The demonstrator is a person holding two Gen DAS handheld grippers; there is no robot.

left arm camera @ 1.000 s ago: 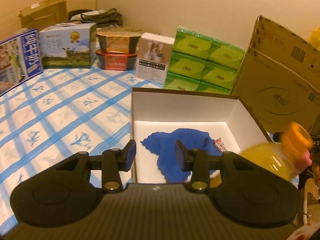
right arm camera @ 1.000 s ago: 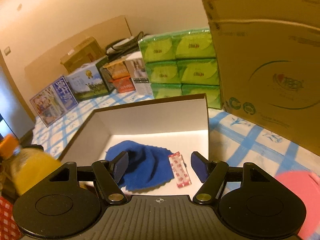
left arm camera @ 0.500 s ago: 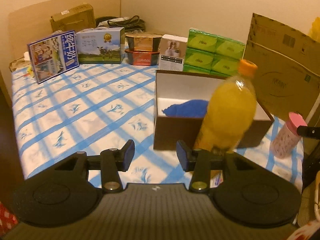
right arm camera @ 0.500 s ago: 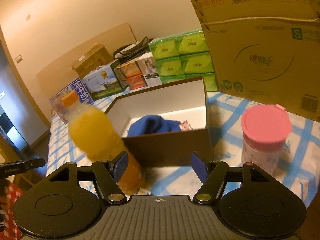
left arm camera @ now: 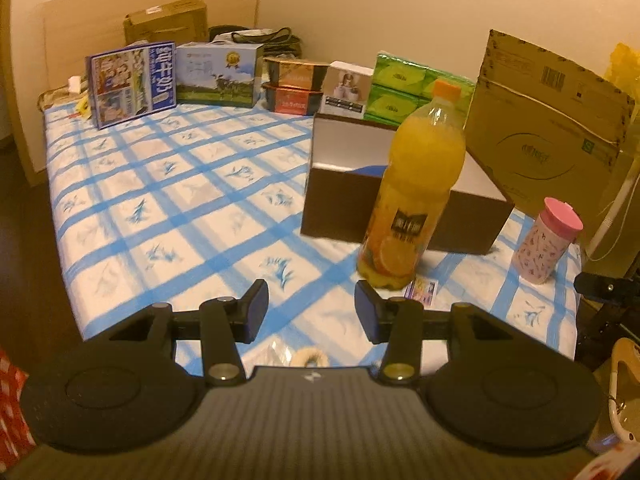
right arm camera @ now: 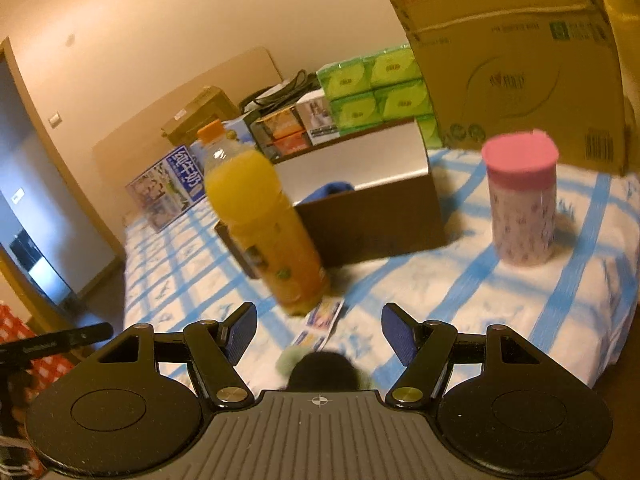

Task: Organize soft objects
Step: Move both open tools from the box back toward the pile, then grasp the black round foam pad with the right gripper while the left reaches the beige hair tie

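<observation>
The left gripper [left arm camera: 311,311] hovers level over the checked bedspread [left arm camera: 168,200], fingers apart, holding nothing. The right gripper [right arm camera: 318,333] likewise gapes empty. At its 12 o'clock stands an orange juice bottle [right arm camera: 260,220], blocking the brown box [right arm camera: 376,220] holding the blue cloth [right arm camera: 330,191]; a pink-lidded cup [right arm camera: 522,200] stands at 2 o'clock.

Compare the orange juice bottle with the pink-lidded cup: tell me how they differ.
The juice bottle is taller and narrows to a small orange cap; the pink-lidded cup is shorter, with a wide pink lid. The bottle is clear and shows orange liquid; the cup is pale and patterned, its contents hidden. The bottle stands right in front of the brown box; the cup stands off to the box's side. Both stand upright on the blue-checked cloth.
</observation>
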